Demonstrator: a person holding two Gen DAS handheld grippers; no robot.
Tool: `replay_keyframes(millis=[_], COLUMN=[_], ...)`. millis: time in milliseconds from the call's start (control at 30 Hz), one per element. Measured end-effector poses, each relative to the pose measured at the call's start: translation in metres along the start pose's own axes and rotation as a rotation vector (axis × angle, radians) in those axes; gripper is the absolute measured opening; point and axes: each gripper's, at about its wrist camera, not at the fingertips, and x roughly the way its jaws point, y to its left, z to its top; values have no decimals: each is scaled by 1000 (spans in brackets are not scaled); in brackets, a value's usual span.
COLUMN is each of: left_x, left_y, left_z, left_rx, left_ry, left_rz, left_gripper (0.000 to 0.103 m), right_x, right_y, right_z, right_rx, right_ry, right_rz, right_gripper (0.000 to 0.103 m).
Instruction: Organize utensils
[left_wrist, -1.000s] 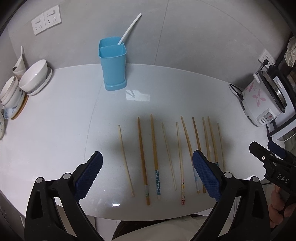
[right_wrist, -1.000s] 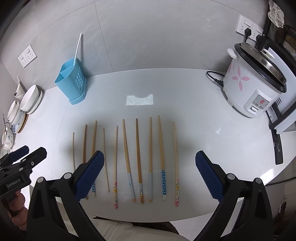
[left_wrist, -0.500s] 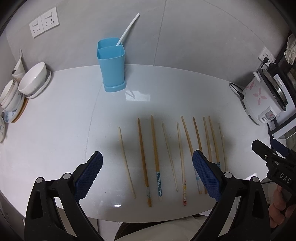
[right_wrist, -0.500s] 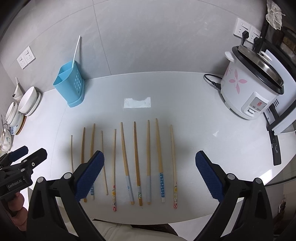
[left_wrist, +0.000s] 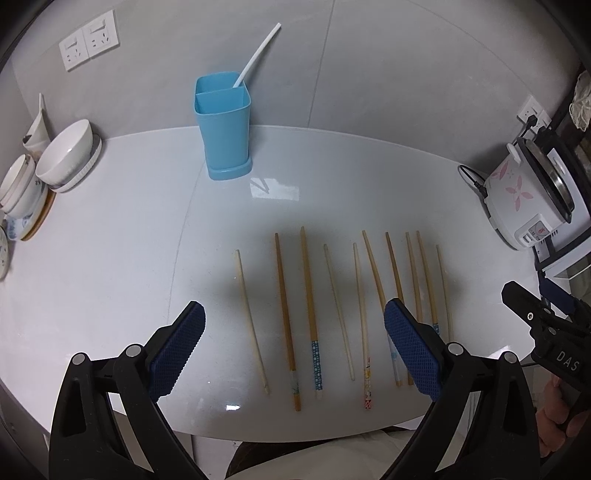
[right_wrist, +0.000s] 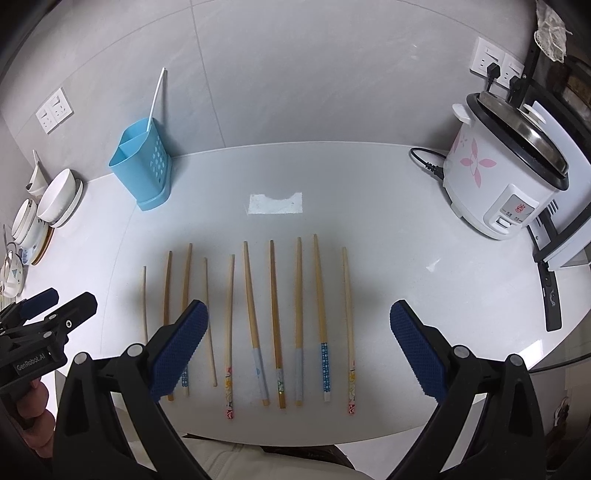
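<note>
chopsticks (left_wrist: 309, 314) in row on table, under both spread, empty grippers

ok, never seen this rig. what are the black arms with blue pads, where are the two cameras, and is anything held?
No robot: a person holds a hand-held gripper in each hand, each with a fisheye camera looking along its fingers. One picture is from the left hand-held gripper, the other from the right hand-held gripper. Both are open and hold nothing. On the white counter lie ten chopsticks in a row. Behind stand a blue utensil holder, stacked bowls and a rice cooker.
</note>
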Motion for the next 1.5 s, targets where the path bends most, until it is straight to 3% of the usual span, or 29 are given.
replay_keyframes(millis=[433, 700, 1033, 1367, 1500], left_x=[8, 45, 123, 166, 167], left_y=[9, 31, 59, 76, 72], left_z=[0, -1, -18, -37, -37], left_rx=[-19, -58, -92, -100, -71], left_ry=[19, 35, 151, 240, 231], left_rz=[0, 6, 78, 141, 150], left_gripper=[96, 96, 94, 88, 85], right_x=[7, 49, 131, 165, 170], right_y=[3, 0, 7, 5, 2], right_z=[2, -4, -24, -37, -40], right_rx=[-4, -29, -69, -61, -53], right_ry=[13, 51, 235, 353, 376], right_rz=[13, 9, 27, 22, 23], right_gripper=[95, 89, 64, 41, 35])
